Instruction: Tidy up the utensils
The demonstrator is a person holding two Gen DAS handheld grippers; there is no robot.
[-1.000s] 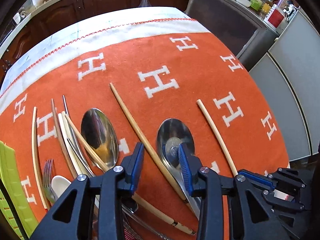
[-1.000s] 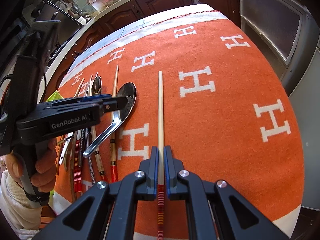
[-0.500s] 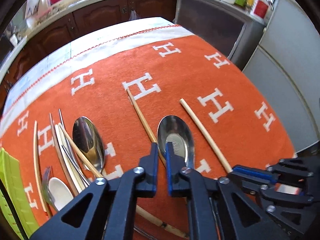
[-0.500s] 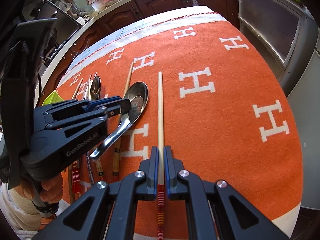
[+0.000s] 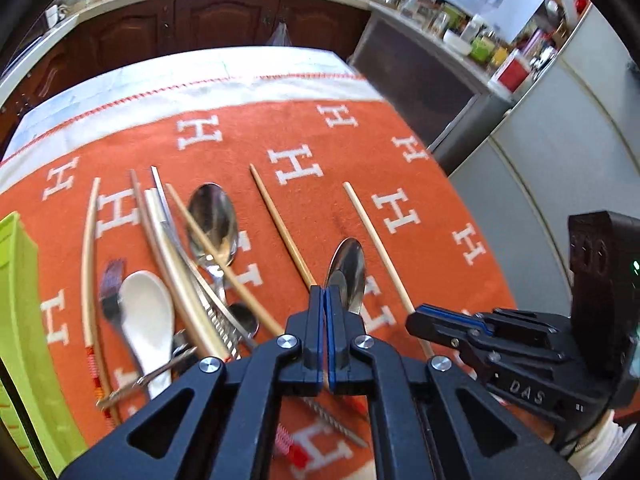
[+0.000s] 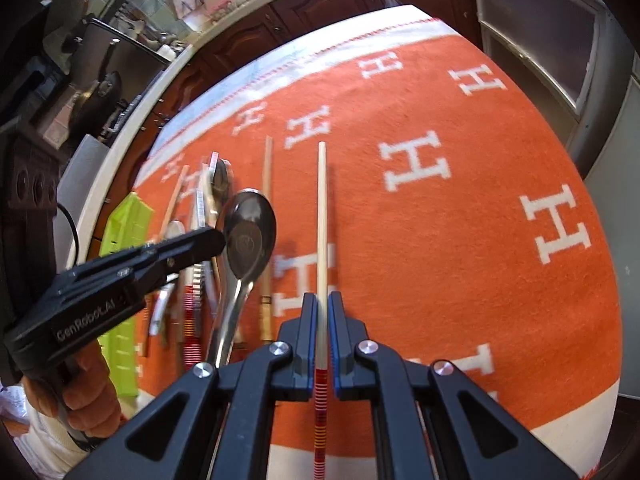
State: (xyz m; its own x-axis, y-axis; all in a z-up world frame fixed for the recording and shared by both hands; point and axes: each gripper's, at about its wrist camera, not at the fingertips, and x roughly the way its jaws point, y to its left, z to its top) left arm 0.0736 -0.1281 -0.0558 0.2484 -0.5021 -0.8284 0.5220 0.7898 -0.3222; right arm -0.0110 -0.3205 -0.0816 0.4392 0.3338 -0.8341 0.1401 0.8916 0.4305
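On the orange cloth [image 5: 248, 132], my left gripper [image 5: 324, 296] is shut on the edge of a metal spoon [image 5: 347, 270], which hangs tilted above the cloth. In the right wrist view the left gripper [image 6: 216, 240] sits at the left rim of the metal spoon's bowl [image 6: 250, 236], with the handle trailing down toward me. My right gripper [image 6: 323, 320] is shut on a wooden chopstick [image 6: 321, 220] with a red-striped end, which lies straight ahead on the cloth. A second chopstick [image 5: 280, 224] lies just left of the held spoon.
A lime-green tray [image 5: 20, 300] stands at the left edge. Beside it lies a pile: another metal spoon [image 5: 212, 220], a white ceramic spoon [image 5: 146, 312], a fork [image 5: 110, 284] and several chopsticks. A hand [image 6: 84, 396] holds the left gripper. Dark cabinets stand beyond the table's far edge.
The left jaws went from open around the spoon and chopstick to shut, then rose and shifted with the spoon, which now tilts off the cloth. The right gripper and its chopstick stayed put.
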